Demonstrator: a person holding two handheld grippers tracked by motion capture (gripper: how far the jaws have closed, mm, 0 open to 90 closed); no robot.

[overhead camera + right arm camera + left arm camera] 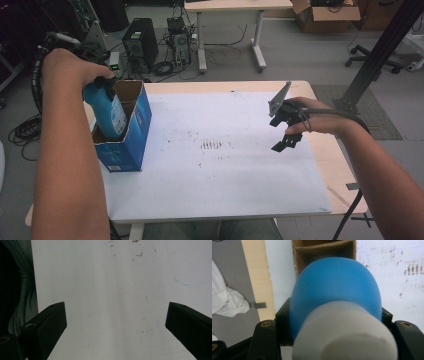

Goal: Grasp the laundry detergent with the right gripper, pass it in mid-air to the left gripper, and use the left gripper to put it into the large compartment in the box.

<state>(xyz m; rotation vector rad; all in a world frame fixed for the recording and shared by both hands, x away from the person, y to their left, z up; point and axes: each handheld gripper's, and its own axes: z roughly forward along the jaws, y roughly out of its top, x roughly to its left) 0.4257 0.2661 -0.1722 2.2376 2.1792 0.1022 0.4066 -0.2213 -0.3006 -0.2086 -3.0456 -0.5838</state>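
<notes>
A blue bottle (106,111) with a white cap stands tilted, its lower half inside an open blue cardboard box (131,134) at the table's left edge. My left gripper (102,80) is shut on the bottle's upper part. In the left gripper view the blue bottle (335,287) and its white cap (344,335) sit between the black jaws, with the box's brown divided inside (324,251) beyond. My right gripper (285,132) hovers open over the right side of the white table sheet (215,150), nothing between its jaws; the right gripper (116,320) looks down on bare white sheet.
The wooden table's right edge (335,160) lies under my right forearm. Beyond the table stand a computer tower (140,42), cables, a second desk (230,30) and a cardboard box (325,15). White cloth (227,297) lies on the floor left of the table.
</notes>
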